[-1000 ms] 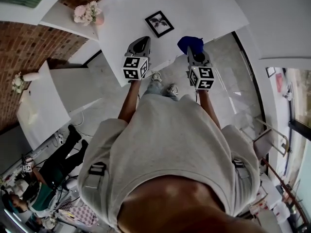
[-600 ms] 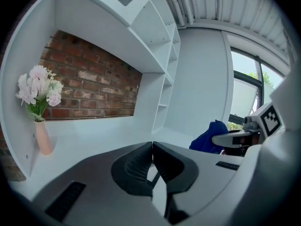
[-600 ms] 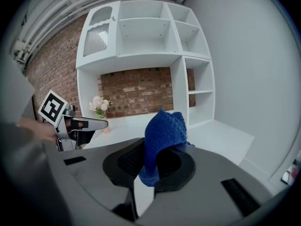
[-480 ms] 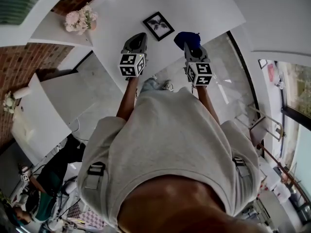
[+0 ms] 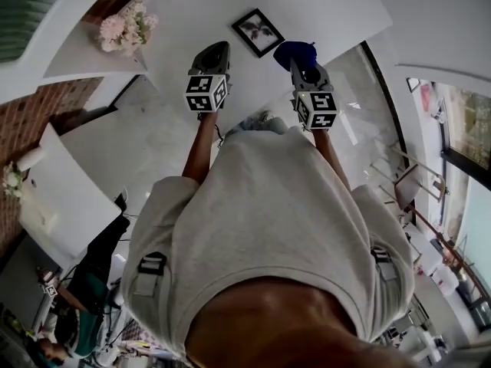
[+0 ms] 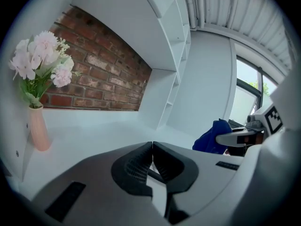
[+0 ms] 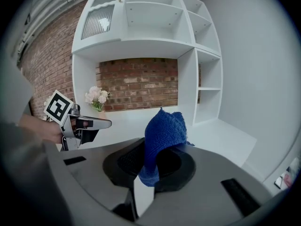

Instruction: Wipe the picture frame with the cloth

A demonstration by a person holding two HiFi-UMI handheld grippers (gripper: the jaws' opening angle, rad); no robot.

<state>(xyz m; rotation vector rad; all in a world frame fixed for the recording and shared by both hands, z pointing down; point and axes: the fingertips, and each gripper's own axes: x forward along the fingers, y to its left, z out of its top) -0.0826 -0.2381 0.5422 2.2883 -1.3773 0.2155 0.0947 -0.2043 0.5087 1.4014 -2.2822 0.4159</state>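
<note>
A black picture frame (image 5: 258, 32) with a leaf print lies on the white counter (image 5: 330, 6) ahead of both grippers. My right gripper (image 5: 301, 62) is shut on a blue cloth (image 5: 295, 52), just right of the frame; the cloth (image 7: 162, 138) sticks up between its jaws in the right gripper view. My left gripper (image 5: 216, 53) hovers left of the frame, its jaws closed together with nothing between them (image 6: 151, 160). The frame itself is not visible in either gripper view.
A pink vase of pale flowers (image 5: 123, 27) stands at the counter's left end, also in the left gripper view as flowers (image 6: 40, 65). White shelving (image 7: 155, 22) and a brick wall (image 7: 138, 84) rise behind. Another person (image 5: 92, 282) is on the floor at lower left.
Both grippers have moved forward, closer to the frame. The view has shifted as the person leaned in. The cloth stays held.
</note>
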